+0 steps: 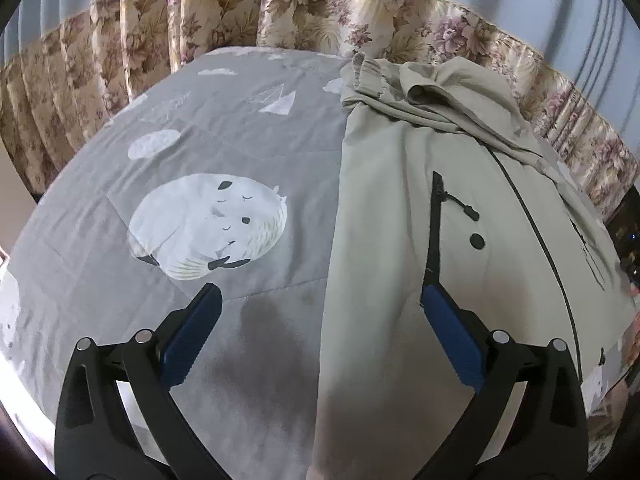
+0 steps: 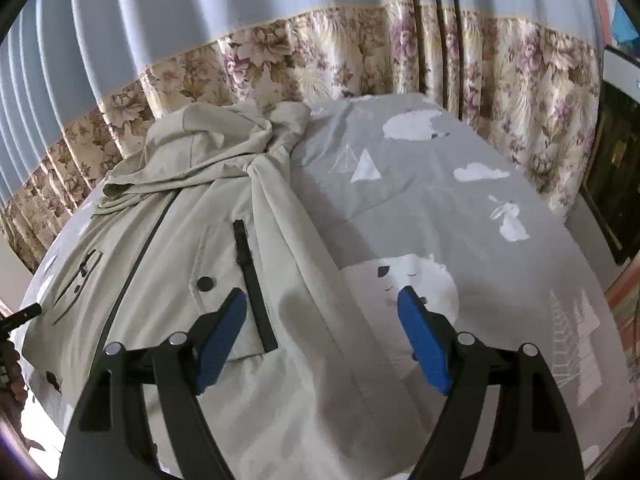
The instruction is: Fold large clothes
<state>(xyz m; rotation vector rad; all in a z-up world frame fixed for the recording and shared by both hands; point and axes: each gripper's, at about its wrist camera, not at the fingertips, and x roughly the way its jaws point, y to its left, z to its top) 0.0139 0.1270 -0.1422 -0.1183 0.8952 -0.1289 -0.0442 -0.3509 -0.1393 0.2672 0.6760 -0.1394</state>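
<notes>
A large beige jacket lies flat on a grey bed cover, front up, with black zips, a black snap and its hood bunched at the far end. My left gripper is open and empty, hovering over the jacket's left edge. In the right wrist view the jacket fills the left half of the bed cover. My right gripper is open and empty, hovering over the jacket's right edge, its sleeve folded along that side.
The grey bed cover carries white bear, cloud and rabbit prints. Floral curtains hang behind the bed. Dark furniture stands at the right side of the bed.
</notes>
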